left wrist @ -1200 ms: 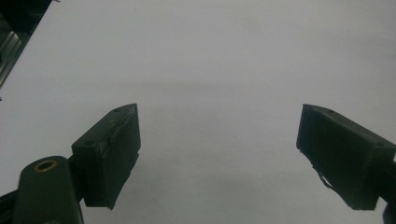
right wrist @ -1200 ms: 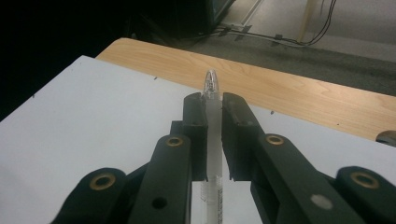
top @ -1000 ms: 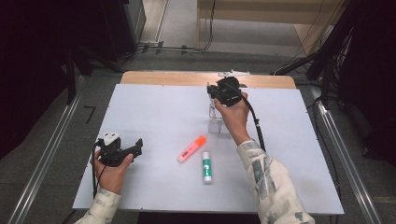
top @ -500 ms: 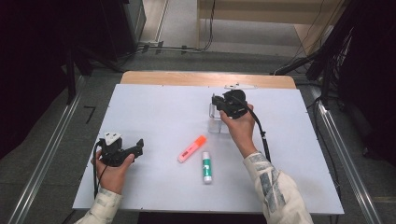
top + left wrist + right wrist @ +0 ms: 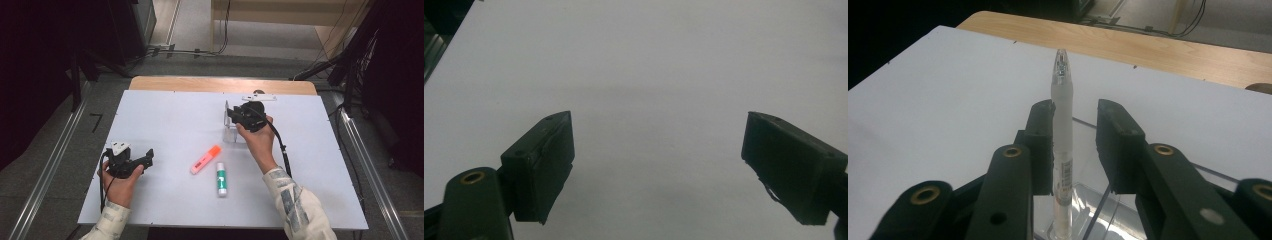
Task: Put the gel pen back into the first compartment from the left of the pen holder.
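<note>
Pen (image 5: pixel 1063 150) stands upright between the jaws of the right tool (image 5: pixel 1075 130), its long axis vertical, its lower end in a clear holder (image 5: pixel 1088 220) on the bench (image 5: pixel 165 115). These jaws have just been opening; the pen leans at one pad, the other stands clear. The left tool (image 5: pixel 659 150) gapes wide, empty, well apart.

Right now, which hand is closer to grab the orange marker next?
Probably the left. The left hand-held gripper rests open on the table, level with the orange marker. The right hand-held gripper has just been opening around a white pen standing in the clear holder, farther back.
</note>
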The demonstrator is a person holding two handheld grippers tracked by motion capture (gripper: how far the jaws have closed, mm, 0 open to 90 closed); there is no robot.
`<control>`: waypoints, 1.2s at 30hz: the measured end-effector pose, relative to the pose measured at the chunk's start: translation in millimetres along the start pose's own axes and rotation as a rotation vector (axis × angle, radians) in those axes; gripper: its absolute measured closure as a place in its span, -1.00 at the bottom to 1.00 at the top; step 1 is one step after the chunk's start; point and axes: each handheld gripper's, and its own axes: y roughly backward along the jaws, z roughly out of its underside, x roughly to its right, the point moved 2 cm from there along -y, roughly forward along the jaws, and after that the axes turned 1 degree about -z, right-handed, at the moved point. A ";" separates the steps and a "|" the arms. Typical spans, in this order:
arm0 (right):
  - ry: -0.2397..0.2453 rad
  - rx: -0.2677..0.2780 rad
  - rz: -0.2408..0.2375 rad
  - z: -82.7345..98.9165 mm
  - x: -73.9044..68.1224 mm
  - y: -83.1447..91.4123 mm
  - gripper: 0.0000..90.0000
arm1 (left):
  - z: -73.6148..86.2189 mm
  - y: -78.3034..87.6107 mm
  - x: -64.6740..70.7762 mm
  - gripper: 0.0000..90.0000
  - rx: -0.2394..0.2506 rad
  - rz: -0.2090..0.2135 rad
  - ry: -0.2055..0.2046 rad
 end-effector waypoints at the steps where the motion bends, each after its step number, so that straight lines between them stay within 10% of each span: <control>1: 0.007 0.000 0.004 0.9 0.4 1.3 0.37 | 0.0 0.0 0.1 -0.69 0.000 0.000 0.000; 16: 0.071 0.048 0.043 21.3 0.6 38.3 -0.26 | 0.5 -0.8 1.4 -0.69 -0.002 -0.004 -0.005; 36: -0.040 0.060 0.046 89.8 44.0 90.2 -0.57 | 1.2 -1.0 4.0 -0.69 -0.007 -0.006 -0.012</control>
